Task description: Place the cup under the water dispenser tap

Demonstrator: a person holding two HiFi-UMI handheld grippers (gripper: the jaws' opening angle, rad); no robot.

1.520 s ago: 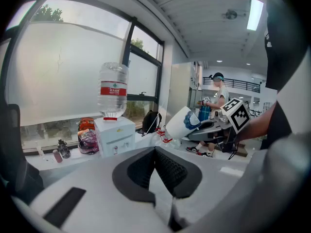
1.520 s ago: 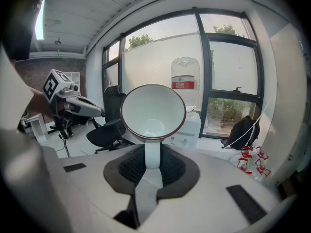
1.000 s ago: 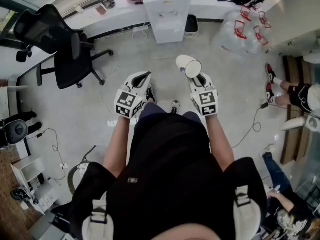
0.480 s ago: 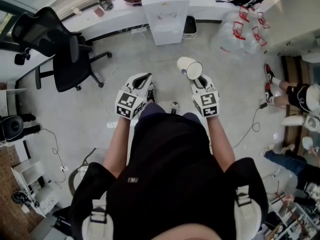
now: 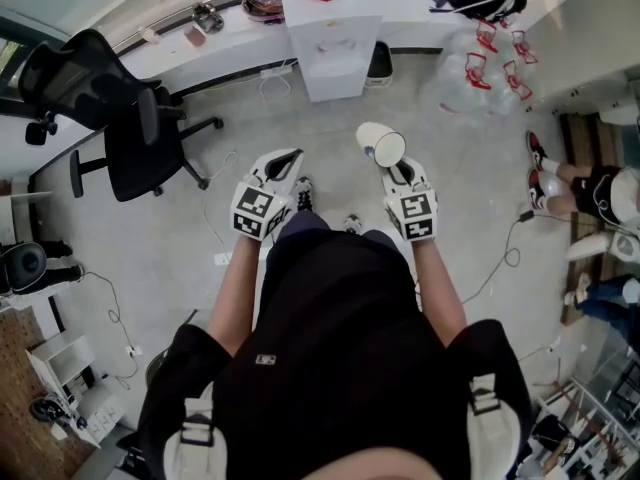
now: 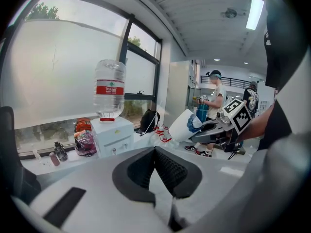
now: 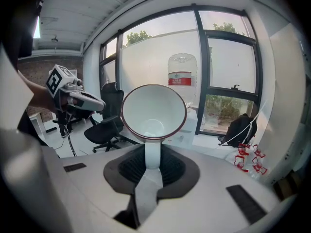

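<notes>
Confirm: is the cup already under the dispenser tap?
No, the right gripper holds the cup by its handle, well short of the water dispenser.

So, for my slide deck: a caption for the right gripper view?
Right gripper holds a white cup by its handle, its mouth facing us, water dispenser behind it.

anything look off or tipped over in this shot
The cup is tipped on its side, not upright: the right gripper clamps its handle and its mouth faces back at that gripper. It looks empty, so nothing spills. Clear jugs lie heaped on the floor beside the water dispenser.
</notes>
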